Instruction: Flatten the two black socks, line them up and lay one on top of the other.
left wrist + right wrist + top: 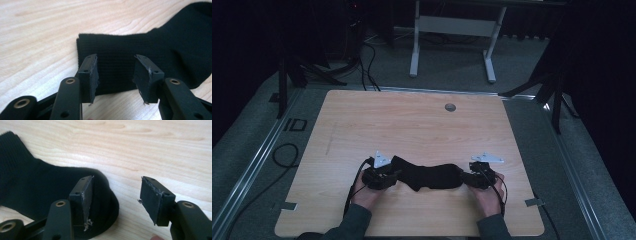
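I had the black sock (432, 176) lying flat on the wooden table (412, 125), near my edge, stretched sideways between the two tools. My left gripper (115, 75) sat at the ribbed cuff end with its jaws spread wide, the cuff lying under and between the pads (147, 75) but not pinched by them. My right gripper (115, 200) was at the toe end, also wide apart, one pad over the rounded toe and the other over bare wood. Neither tool held anything.

What worried me from there was mostly the fabric. The pads looked worn, with frayed bits along their edges, and I judged the knit could snag on them as I drew away, dragging an end with it and spoiling the flat lay. On the right, only the inner pad overlapped the toe, so if I closed again there I expected to catch a thin edge or nothing at all. On the left, the jaws straddled the cuff well, but closing low risked scraping the tabletop and bunching the cuff instead of gripping it. The sock also lay close to my edge, so a careless pull toward me could slide it off
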A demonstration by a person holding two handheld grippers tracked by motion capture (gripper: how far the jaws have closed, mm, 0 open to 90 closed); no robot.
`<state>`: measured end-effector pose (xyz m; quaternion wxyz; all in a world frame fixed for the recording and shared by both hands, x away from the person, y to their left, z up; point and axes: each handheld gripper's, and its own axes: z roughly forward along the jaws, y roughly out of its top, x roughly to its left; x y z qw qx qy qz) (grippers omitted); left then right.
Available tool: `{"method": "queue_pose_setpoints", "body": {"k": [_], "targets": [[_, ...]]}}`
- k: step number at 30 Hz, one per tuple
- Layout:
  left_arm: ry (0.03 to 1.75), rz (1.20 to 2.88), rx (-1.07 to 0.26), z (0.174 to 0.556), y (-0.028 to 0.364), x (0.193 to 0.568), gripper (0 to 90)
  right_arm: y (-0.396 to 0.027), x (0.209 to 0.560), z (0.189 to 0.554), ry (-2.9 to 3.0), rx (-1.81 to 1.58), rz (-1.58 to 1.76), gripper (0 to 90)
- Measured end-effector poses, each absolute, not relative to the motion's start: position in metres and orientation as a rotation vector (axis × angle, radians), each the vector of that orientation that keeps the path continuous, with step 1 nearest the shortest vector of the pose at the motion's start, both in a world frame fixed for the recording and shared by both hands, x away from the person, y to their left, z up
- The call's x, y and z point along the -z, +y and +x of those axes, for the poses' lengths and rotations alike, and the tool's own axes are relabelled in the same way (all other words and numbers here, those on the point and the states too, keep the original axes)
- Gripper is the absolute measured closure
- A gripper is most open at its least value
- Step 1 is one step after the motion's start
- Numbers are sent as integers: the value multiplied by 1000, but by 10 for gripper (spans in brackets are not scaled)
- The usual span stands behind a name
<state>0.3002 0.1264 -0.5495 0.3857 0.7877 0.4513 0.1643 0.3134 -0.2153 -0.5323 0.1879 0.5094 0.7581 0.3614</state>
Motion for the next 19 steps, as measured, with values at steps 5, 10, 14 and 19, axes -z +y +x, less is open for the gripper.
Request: {"method": "queue_pose_setpoints", "body": {"k": [5, 10, 14, 19], "targets": [[1153, 1964, -426, 302, 134, 544, 521, -223, 527, 313, 2103, -1026, 1439, 416], [1178, 1948, -450, 304, 143, 540, 508, -233, 529, 315, 2088, -1013, 1467, 415], [1202, 1950, -465, 306, 149, 540, 506, -238, 529, 316, 2082, -999, 1476, 415], [1240, 1945, -487, 310, 157, 541, 506, -242, 530, 318, 2075, -986, 1492, 416]]}}
